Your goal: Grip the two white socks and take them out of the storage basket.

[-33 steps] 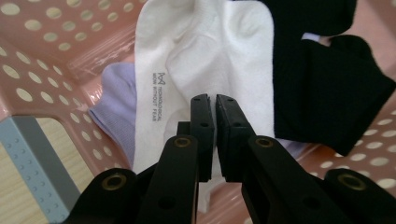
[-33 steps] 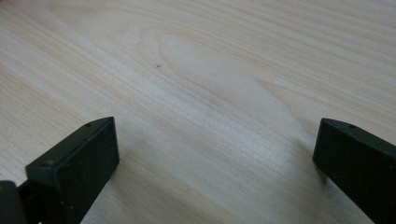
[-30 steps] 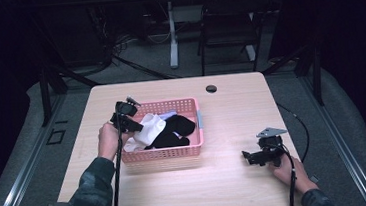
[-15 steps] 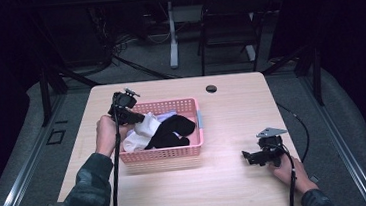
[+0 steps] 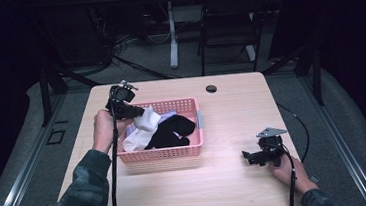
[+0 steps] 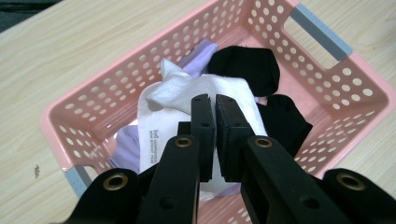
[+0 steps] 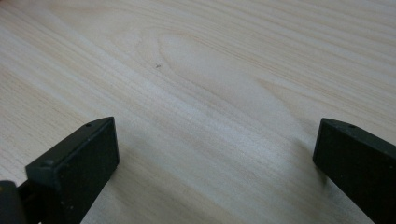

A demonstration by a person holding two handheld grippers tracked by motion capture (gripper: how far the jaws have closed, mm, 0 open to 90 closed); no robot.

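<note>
The left claw (image 5: 139,112) pinches a soft white cloth sock (image 6: 187,88) above the pink plastic basket (image 5: 160,154). The right claw (image 5: 248,156) sits wide apart on the pale wooden surface (image 5: 231,109).

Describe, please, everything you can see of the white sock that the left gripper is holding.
The white sock is soft knit fabric, crumpled, with small dark printed lettering near one edge. The left gripper, shut on it, holds one end up above the pink basket, while the rest hangs down into the basket. There it lies over pale lilac cloth and beside the black socks.
</note>
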